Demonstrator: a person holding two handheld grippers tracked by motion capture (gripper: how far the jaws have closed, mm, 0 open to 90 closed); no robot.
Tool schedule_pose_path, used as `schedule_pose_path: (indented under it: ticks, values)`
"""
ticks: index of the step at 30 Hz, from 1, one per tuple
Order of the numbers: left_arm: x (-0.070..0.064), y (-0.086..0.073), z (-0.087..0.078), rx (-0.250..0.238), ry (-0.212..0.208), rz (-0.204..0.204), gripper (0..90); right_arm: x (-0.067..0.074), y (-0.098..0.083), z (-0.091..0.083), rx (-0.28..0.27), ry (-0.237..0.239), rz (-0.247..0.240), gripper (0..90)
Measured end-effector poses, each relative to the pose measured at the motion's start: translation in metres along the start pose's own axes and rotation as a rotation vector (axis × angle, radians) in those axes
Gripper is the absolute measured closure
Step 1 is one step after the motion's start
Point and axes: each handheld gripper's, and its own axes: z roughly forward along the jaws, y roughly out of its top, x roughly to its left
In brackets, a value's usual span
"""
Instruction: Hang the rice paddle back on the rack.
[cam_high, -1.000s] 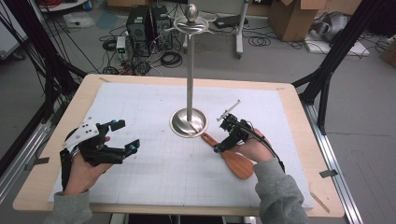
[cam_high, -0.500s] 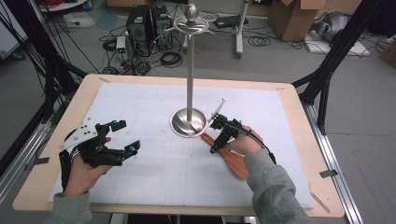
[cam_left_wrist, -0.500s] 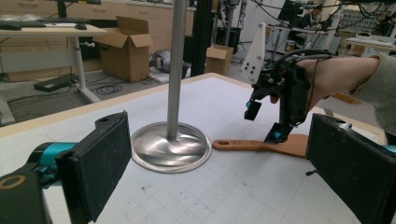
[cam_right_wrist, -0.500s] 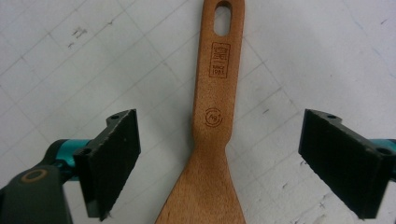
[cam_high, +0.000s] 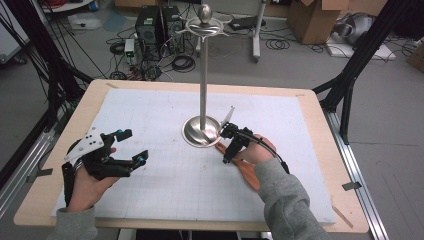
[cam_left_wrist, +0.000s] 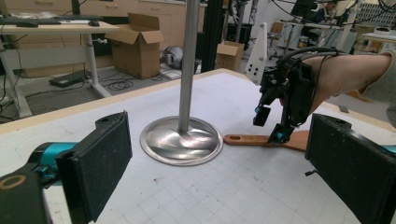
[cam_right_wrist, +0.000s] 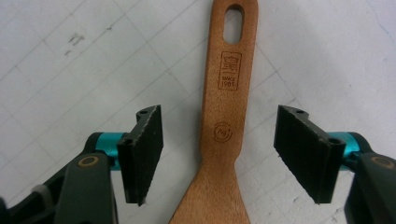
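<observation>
While its jaws straddle the wooden spatula (cam_right_wrist: 223, 140), the right gripper (cam_right_wrist: 219, 154) gapes

On the table I count one wooden spatula (cam_right_wrist: 224, 135), lying between the right gripper's (cam_right_wrist: 219, 154) spread jaws, and one metal stand (cam_high: 202, 131) just ahead of that claw. There are two grippers in all, the left gripper (cam_high: 119, 152) well off to the other's side, also spread.
</observation>
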Motion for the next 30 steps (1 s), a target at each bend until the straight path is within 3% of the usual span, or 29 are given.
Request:
schedule_pose_path:
  ticks: [9,18,28,30]
  values:
    - [-0.003,0.003,-0.001,0.002,-0.006,0.003,7.7,0.002,0.005,0.006,0.023,-0.010,-0.027,44.1]
    - [-0.008,0.007,-0.002,0.002,-0.017,0.013,7.7,0.002,0.006,0.010,0.043,-0.002,-0.020,49.7]
    - [-0.006,0.005,-0.002,0.013,-0.011,0.007,7.7,-0.002,0.007,0.014,0.058,-0.001,0.006,55.7]
    - [-0.005,0.005,-0.002,0.015,-0.008,0.008,7.8,-0.003,0.007,0.014,0.058,-0.005,0.031,58.9]
